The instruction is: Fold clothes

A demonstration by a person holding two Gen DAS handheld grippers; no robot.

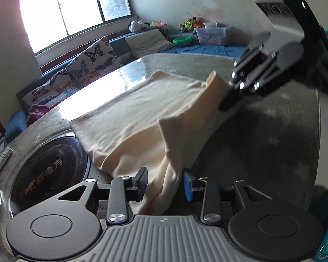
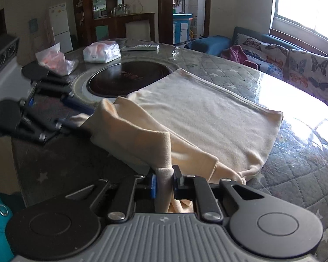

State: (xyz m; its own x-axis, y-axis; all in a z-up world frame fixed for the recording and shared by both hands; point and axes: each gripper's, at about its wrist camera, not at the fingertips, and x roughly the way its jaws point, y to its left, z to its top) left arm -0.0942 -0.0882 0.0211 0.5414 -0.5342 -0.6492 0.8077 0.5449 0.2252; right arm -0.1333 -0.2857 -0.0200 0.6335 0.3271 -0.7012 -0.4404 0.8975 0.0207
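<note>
Clearly seen from left wrist: cream garment [image 1: 129, 118] lying flat on quilted table [image 1: 262, 131], near edge lifted, pinched by left gripper [image 1: 165, 183] and right gripper [image 1: 226, 103]. From right wrist: same soft, creased cloth bunched between right gripper's pressed fingers [image 2: 153, 185].

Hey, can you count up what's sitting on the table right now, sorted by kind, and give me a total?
Cream fabric garment, held by the left tool and right tool: 1
Clear plastic bags, one with pink contents and one with white contents: 2
White flat remote-like box: 1
Round dark glass hotplate set into the table: 1
Total: 5
</note>
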